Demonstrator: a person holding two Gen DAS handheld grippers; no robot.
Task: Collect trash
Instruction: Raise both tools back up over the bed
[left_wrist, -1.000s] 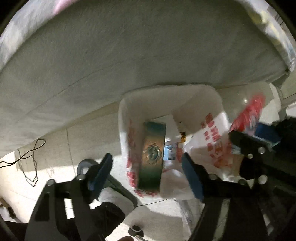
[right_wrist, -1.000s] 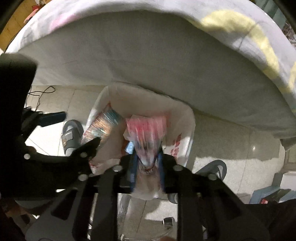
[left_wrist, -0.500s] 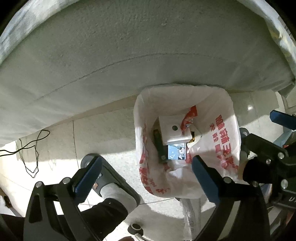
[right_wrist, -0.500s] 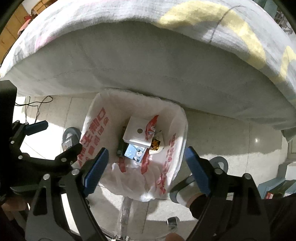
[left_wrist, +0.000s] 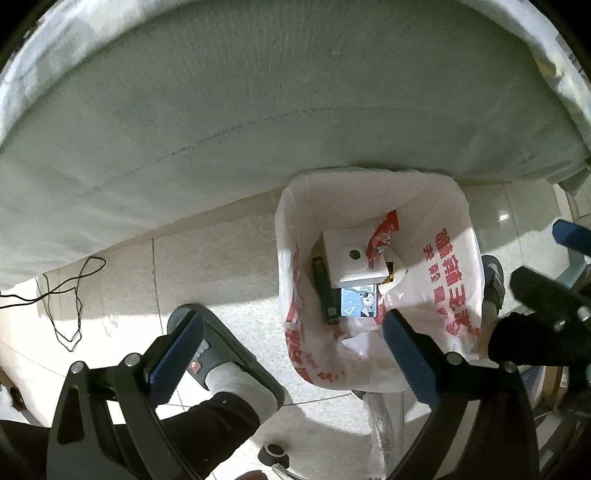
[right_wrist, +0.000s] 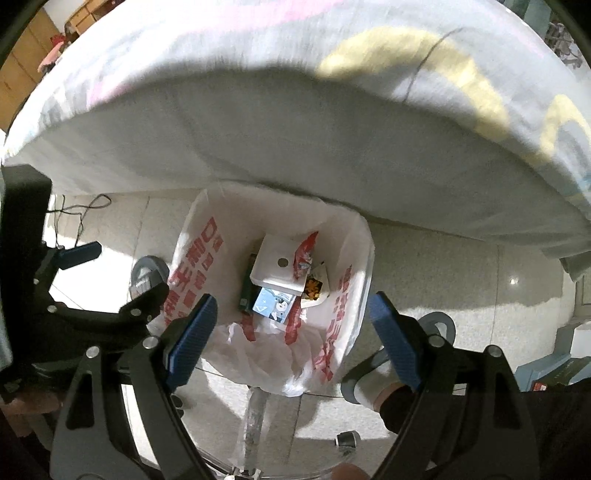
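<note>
Both my grippers point down over the trash bag (left_wrist: 373, 280), w/ nothing between the pads. My left gripper (left_wrist: 291, 343) stands wide apart; my right gripper (right_wrist: 291, 325) too, jaws just opened. The bag, white w/ red print, sits below & ahead of both, mouth open, against the bed edge (left_wrist: 258, 110). Inside it: white box (left_wrist: 351, 258) w/ a red wrapper (left_wrist: 382, 236) over its corner, dark green box (left_wrist: 325, 291) beside it, blue carton (left_wrist: 358, 306) nearest my pads. My slippered foot (left_wrist: 221, 354) shows beside the left pad (left_wrist: 173, 358).
</note>
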